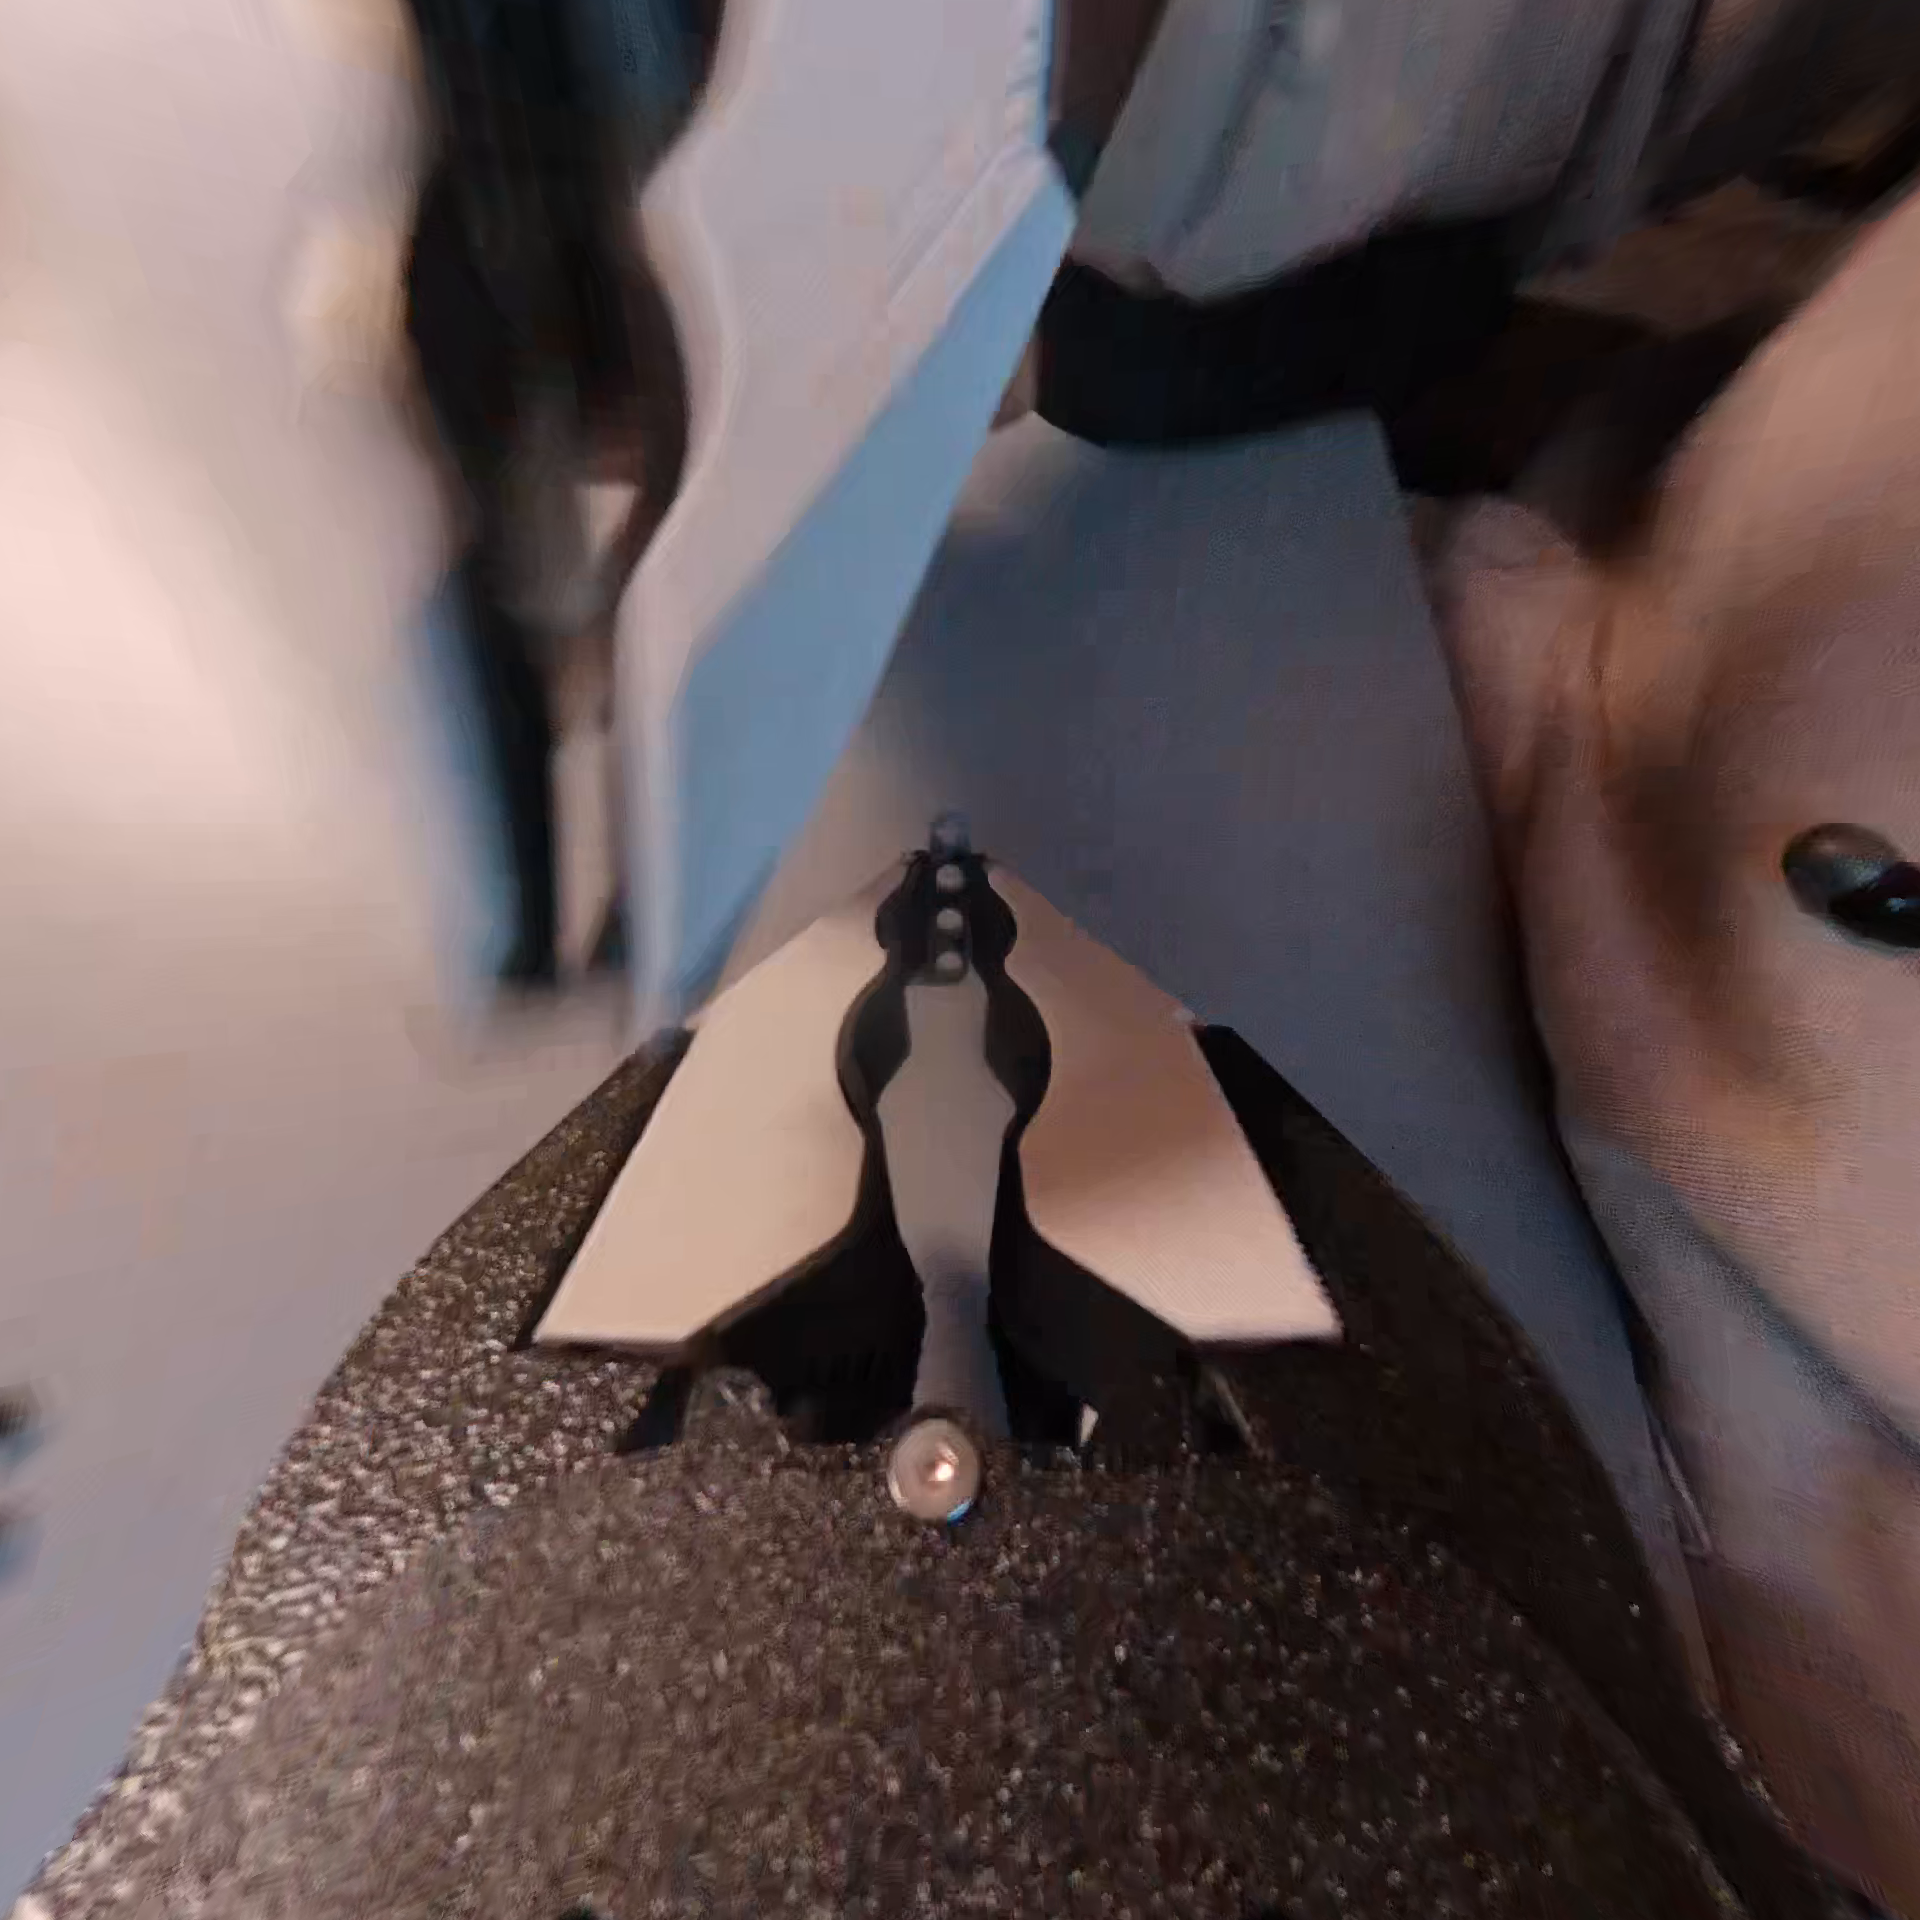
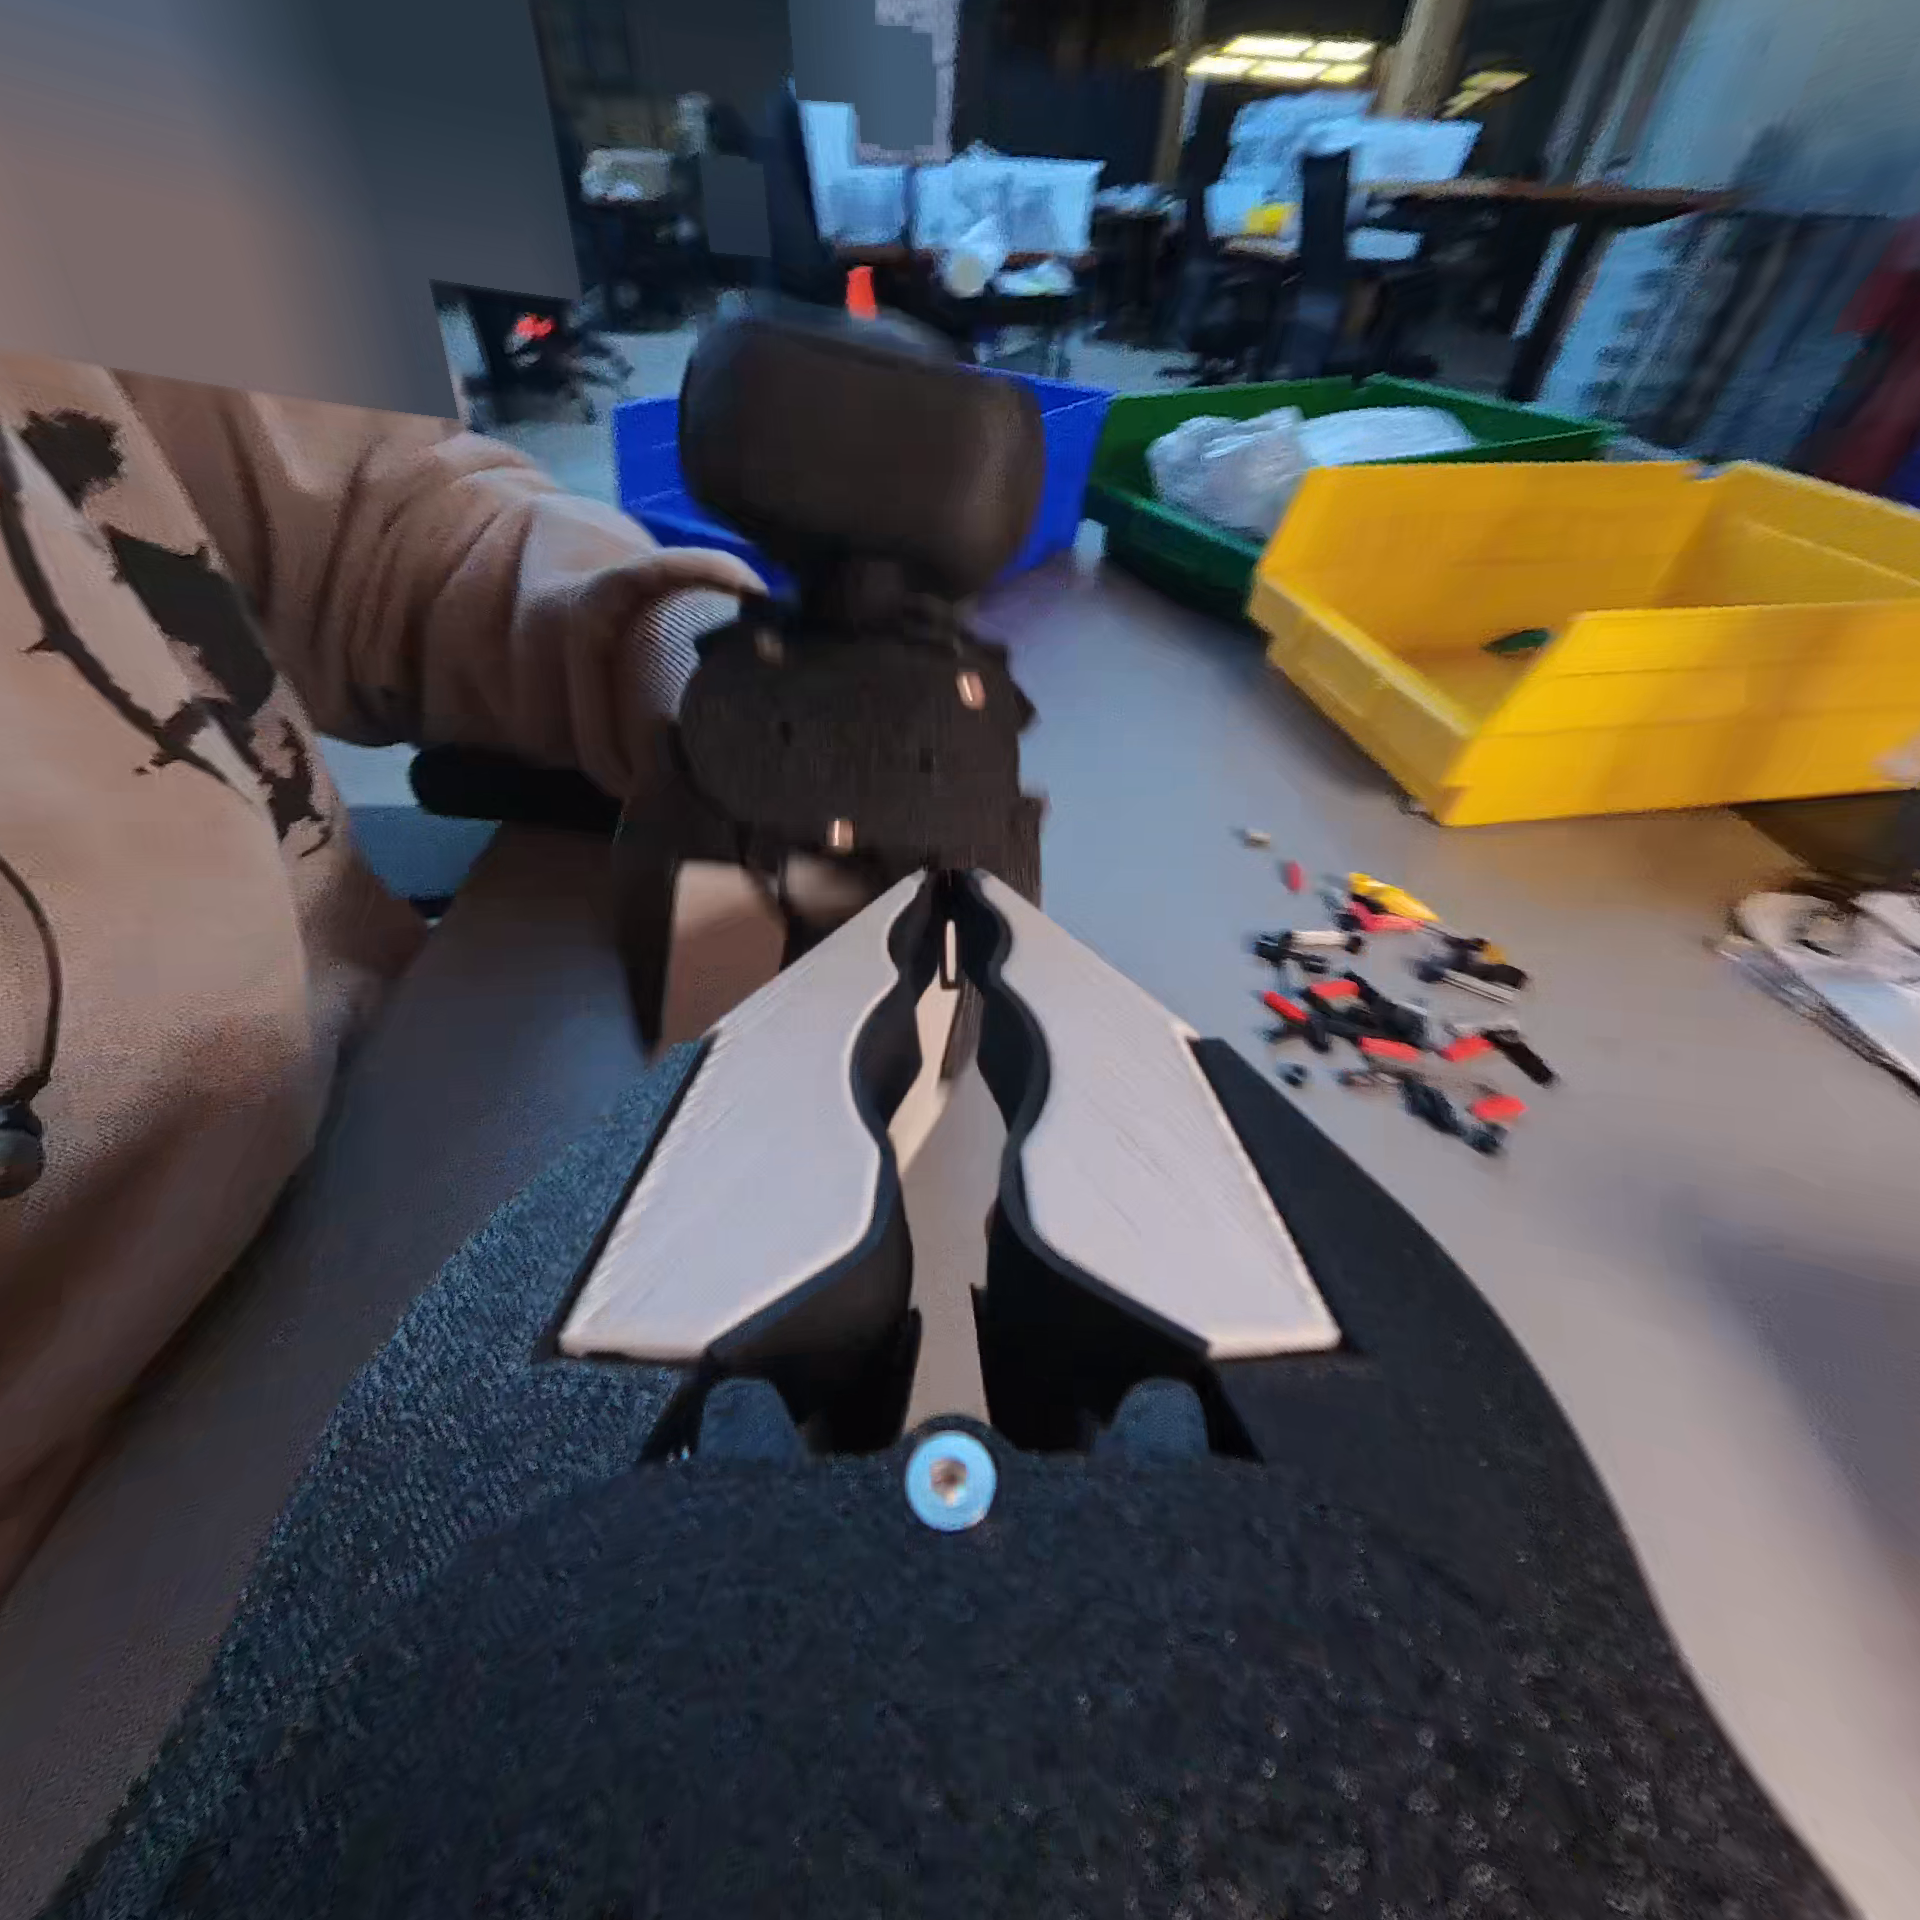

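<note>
In the left wrist view my left gripper [image 1: 948, 883] is shut on a small grey piece with a row of holes [image 1: 949, 912], which stands up between the fingertips. Behind it are a blurred grey surface and a person's tan sweater [image 1: 1714, 831]. In the right wrist view my right gripper [image 2: 948, 904] is shut on a thin black piece [image 2: 961, 1013] that hangs down between the fingers. Just ahead of its tips is the black body of the left gripper [image 2: 852, 727], held by a hand in a tan sleeve [image 2: 499, 582].
A pile of small black, red and yellow pieces [image 2: 1392, 1018] lies on the grey table [image 2: 1143, 748] to the right. Behind it stand a yellow bin [image 2: 1558, 665], a green bin [image 2: 1153, 520] holding plastic bags, and a blue bin [image 2: 1070, 436]. Papers [image 2: 1849, 977] lie at the far right.
</note>
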{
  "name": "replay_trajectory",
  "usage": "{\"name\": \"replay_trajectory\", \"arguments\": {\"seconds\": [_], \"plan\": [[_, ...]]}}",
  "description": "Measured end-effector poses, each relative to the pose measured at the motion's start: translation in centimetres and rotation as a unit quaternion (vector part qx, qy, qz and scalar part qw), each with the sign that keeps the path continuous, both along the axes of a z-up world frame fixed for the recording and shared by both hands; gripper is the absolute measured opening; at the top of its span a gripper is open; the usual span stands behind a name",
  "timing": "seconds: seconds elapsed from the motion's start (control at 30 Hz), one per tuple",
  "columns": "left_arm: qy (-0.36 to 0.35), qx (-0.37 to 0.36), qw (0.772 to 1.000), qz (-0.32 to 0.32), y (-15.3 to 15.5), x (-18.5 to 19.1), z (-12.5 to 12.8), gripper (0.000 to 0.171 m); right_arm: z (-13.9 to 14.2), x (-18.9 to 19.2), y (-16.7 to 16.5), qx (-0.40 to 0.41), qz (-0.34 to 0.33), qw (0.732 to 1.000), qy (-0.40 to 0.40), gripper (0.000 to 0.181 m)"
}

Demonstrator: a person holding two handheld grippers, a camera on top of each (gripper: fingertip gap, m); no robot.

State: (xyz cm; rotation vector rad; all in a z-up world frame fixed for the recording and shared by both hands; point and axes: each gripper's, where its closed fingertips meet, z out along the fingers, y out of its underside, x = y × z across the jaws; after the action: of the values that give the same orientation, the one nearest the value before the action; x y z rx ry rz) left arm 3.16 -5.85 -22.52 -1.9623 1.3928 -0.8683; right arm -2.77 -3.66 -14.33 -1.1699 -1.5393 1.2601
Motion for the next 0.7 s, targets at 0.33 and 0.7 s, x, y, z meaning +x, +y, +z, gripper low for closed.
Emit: {"name": "replay_trajectory", "arguments": {"seconds": [0.33, 0.7], "plan": [[-0.132, 0.0, 0.987, 0.088, 4.1, -2.9, 4.8, 0.007, 3.4, 3.4, 3.5, -0.084, -0.055, 0.99, 0.098, 0.002], [-0.194, -0.012, 0.969, 0.15, 4.9, -5.0, 4.3, 0.007, 3.5, 5.8, 10.4, -0.07, -0.204, 0.974, 0.061, 0.003]]}}
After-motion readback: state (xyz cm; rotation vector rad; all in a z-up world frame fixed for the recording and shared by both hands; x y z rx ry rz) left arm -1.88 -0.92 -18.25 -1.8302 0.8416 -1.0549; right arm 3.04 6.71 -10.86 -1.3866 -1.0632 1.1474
